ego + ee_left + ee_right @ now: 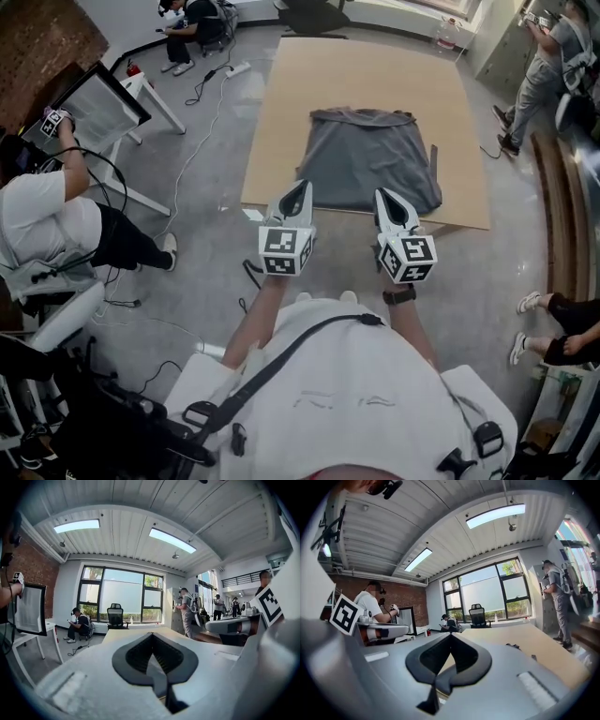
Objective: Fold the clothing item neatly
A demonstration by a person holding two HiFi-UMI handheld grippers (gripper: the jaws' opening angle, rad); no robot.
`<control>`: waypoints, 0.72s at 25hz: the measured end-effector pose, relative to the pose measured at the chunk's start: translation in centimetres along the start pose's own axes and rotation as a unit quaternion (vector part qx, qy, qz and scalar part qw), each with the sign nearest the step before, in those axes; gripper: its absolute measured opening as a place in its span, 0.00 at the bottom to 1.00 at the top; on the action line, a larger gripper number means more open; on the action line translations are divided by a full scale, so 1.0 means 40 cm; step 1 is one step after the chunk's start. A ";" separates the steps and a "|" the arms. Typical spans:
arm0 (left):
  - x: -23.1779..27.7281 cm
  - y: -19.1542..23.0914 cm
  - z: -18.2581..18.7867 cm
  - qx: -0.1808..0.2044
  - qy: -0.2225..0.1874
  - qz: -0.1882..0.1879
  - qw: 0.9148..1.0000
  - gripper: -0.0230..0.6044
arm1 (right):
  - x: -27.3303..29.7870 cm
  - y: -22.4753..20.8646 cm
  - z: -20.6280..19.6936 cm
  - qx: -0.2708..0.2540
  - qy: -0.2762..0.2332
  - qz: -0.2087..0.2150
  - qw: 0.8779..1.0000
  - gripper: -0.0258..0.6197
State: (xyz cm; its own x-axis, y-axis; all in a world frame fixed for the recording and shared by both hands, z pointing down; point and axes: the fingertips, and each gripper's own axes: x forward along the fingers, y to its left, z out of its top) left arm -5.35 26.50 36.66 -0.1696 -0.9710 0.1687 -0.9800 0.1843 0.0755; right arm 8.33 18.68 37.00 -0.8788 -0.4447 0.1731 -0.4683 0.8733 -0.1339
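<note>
A dark grey garment (369, 157) lies folded into a rough rectangle on the tan table (300, 84) in the head view, with a dark strap or sleeve end beside its right edge. My left gripper (302, 187) and right gripper (385, 197) are raised side by side just in front of the garment's near edge, apart from it. Both stand shut with nothing between their jaws. In the left gripper view the left gripper (152, 634) points level across the room, and the right gripper (450, 636) does the same in its own view; the garment is hidden in both.
The table's near edge (375, 214) lies just beyond my grippers. A seated person (56, 225) with a monitor (98, 108) is at the left. Another person (553, 70) stands at the far right. Cables (202, 84) run over the grey floor.
</note>
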 end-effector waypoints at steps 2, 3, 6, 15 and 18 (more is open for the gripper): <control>-0.013 0.010 -0.013 0.000 0.004 0.003 1.000 0.04 | -0.001 0.009 0.007 -0.001 -0.013 -0.014 1.000 0.05; -0.020 0.018 -0.033 -0.001 0.005 0.005 1.000 0.04 | 0.004 0.021 -0.002 -0.008 -0.017 -0.016 1.000 0.05; -0.054 0.035 -0.091 -0.004 0.006 0.005 1.000 0.04 | 0.010 0.072 -0.034 -0.028 -0.018 -0.018 0.999 0.05; -0.048 0.008 -0.055 -0.007 -0.017 0.004 1.000 0.04 | -0.016 0.026 -0.037 -0.040 -0.006 -0.055 0.998 0.05; -0.053 0.016 -0.051 -0.008 -0.018 0.006 1.000 0.04 | -0.019 0.019 -0.039 -0.041 -0.005 -0.065 0.997 0.05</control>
